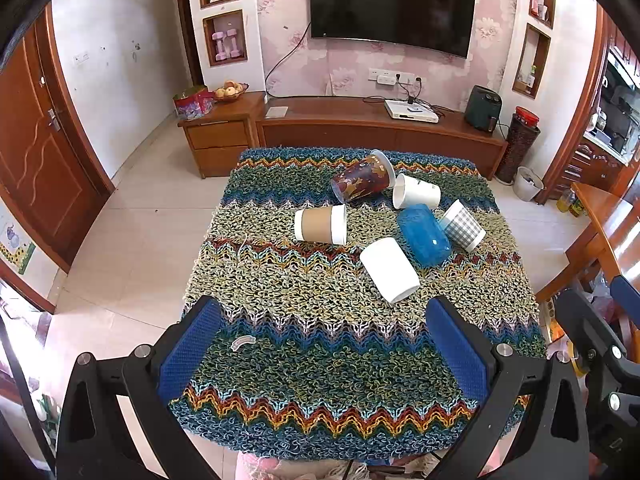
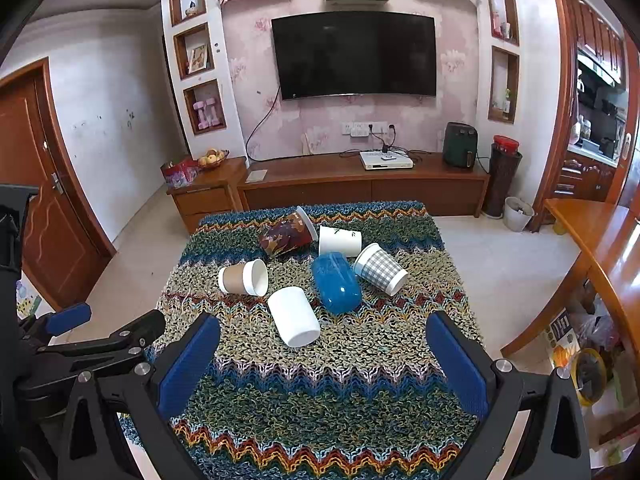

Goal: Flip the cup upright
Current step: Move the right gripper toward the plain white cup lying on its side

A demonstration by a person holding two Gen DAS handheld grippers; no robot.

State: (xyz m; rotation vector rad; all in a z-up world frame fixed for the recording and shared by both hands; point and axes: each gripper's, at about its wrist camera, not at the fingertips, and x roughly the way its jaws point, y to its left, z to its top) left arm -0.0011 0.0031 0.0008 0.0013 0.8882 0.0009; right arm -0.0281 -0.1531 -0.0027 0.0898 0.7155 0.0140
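Several cups lie on their sides on a table covered with a zigzag knitted cloth. Nearest is a plain white cup, also in the right wrist view. Behind it lie a blue plastic cup, a brown-sleeved paper cup, a grey checked cup, a white paper cup and a dark floral cup. My left gripper is open and empty above the cloth's near part. My right gripper is open and empty, just short of the white cup.
A wooden TV cabinet stands beyond the table under a wall TV. A wooden table and bags are at the right. A door is at the left. The left gripper's body shows at the right view's lower left.
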